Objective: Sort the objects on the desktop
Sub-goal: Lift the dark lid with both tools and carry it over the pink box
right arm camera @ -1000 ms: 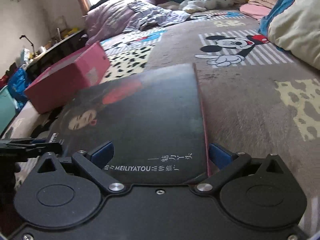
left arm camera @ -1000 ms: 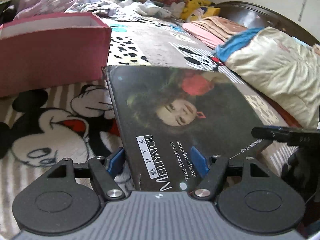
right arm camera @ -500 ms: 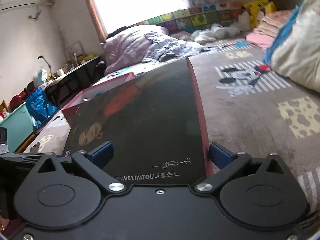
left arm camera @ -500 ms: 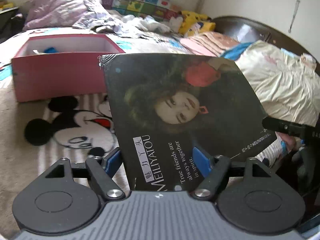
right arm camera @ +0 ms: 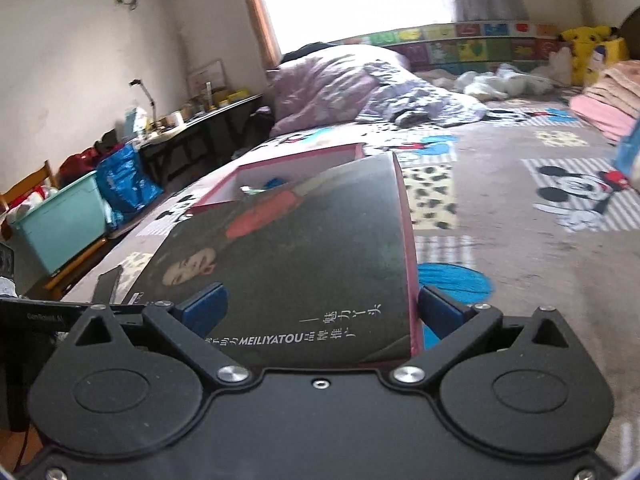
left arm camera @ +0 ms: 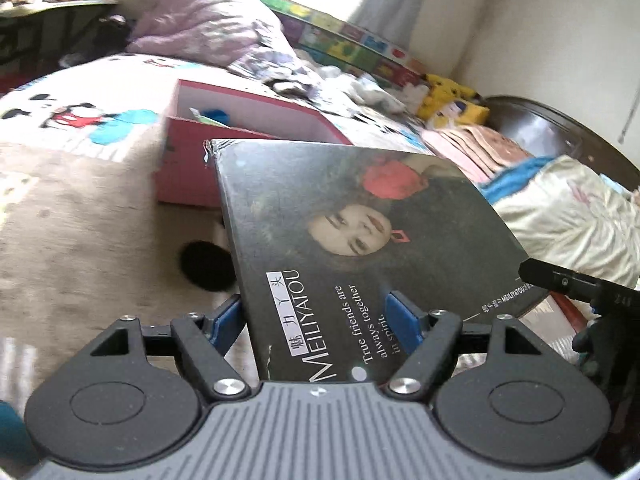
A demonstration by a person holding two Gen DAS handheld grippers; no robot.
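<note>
A flat dark box (left arm camera: 360, 240) with a printed portrait and the word MEILIYATOU hangs tilted above the cartoon-print bedspread (left arm camera: 80, 200). My left gripper (left arm camera: 316, 320) is shut on its near left part, one blue pad at the box's edge and the other against its cover. My right gripper (right arm camera: 322, 306) is shut on the same dark box (right arm camera: 304, 248) from the other side, next to its red edge. An open pink box (left arm camera: 188, 168) stands just beyond the dark box's far edge. Inside the pink box (right arm camera: 296, 156) lie a blue thing and a green thing.
A lilac duvet (right arm camera: 340, 80) is heaped behind the pink box. Folded blankets (left arm camera: 480, 144), a cream quilt (left arm camera: 568, 216) and yellow plush toys (left arm camera: 452, 100) lie to the right. Off the bed stand a teal bin (right arm camera: 60, 224), a blue bag (right arm camera: 124, 184) and a cluttered desk (right arm camera: 192, 120).
Both grippers have lifted the dark box off the bedspread and carried it toward the pink box. Its far edge now overlaps that box, whose inside has come into view.
</note>
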